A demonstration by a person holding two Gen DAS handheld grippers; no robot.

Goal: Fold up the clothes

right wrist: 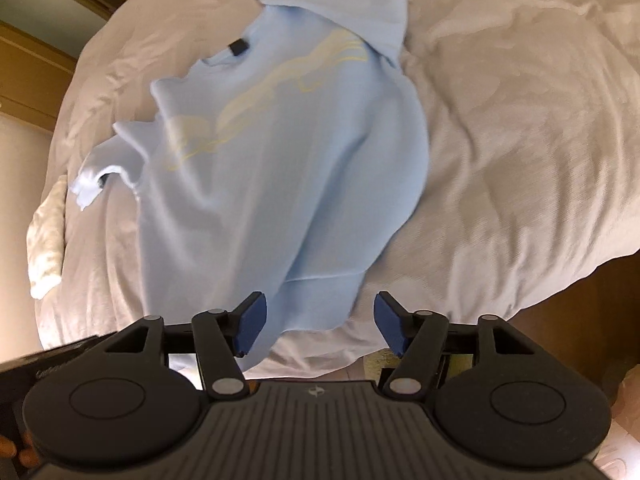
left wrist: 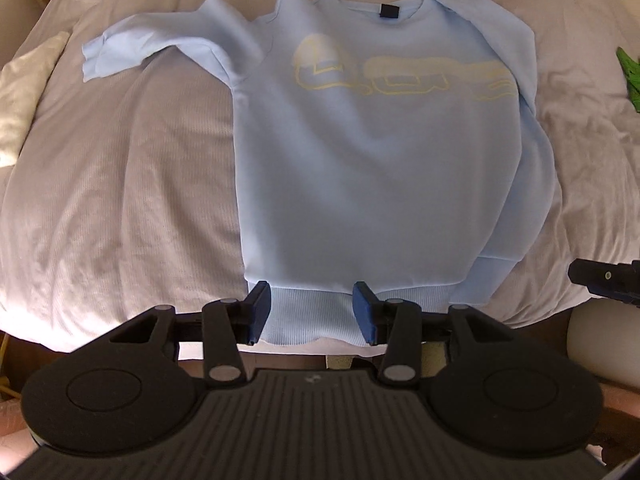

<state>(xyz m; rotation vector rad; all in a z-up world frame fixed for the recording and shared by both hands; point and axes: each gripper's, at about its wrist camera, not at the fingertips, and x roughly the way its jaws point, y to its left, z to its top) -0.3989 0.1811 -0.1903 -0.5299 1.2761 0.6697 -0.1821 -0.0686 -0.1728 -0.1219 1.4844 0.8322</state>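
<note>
A light blue sweatshirt (left wrist: 360, 152) with pale yellow lettering lies face up on a bed, its neck at the far side and its ribbed hem (left wrist: 316, 316) at the near edge. One sleeve (left wrist: 132, 52) stretches out to the left; the other sleeve (left wrist: 480, 12) is bent at the far right. My left gripper (left wrist: 311, 312) is open, its blue pads on either side of the hem's left part. In the right wrist view the sweatshirt (right wrist: 280, 168) looks blurred, and my right gripper (right wrist: 316, 326) is open over its near right hem corner, gripping nothing.
The bed has a rumpled pale grey cover (left wrist: 120, 184). A cream cloth (left wrist: 24, 88) lies at its left edge and a green object (left wrist: 632, 80) at its right edge. The right gripper's black tip (left wrist: 604, 278) shows at the right. The bed edge (right wrist: 560, 280) drops to a brown floor.
</note>
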